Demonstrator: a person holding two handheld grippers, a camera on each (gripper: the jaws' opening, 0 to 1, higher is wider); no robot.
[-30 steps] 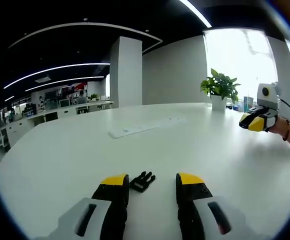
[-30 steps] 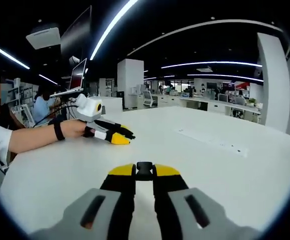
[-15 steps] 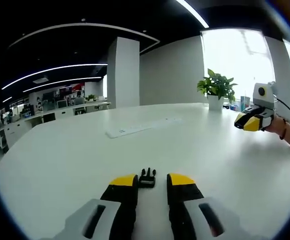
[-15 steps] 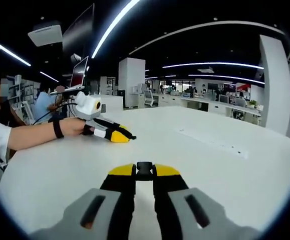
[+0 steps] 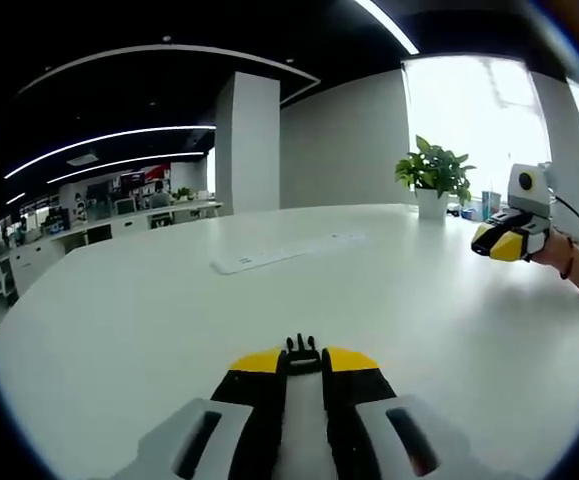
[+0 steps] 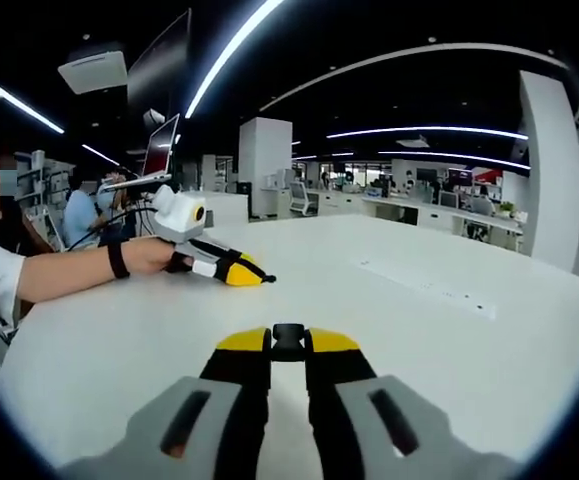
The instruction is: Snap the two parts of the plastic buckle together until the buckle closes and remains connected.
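Note:
In the left gripper view, my left gripper (image 5: 303,360) is shut on a black pronged buckle part (image 5: 303,349) low over the white table (image 5: 149,300); its prongs stick out past the yellow tips. In the right gripper view, my right gripper (image 6: 288,342) is shut on the other black buckle part (image 6: 288,340), whose end shows between the yellow tips. The right gripper (image 5: 507,240) also appears at the far right of the left gripper view, held by a hand. The left gripper (image 6: 231,271) lies at the left of the right gripper view, tips near the table.
A white power strip (image 5: 287,252) lies across the table's middle, also seen as a flat strip (image 6: 424,285) in the right gripper view. A potted plant (image 5: 436,180) stands at the table's far edge. A person's arm (image 6: 64,270) reaches in from the left.
My left gripper's jaws have closed from wide apart onto the pronged buckle part, which now sits centred between the tips. The right gripper has stayed shut on its part.

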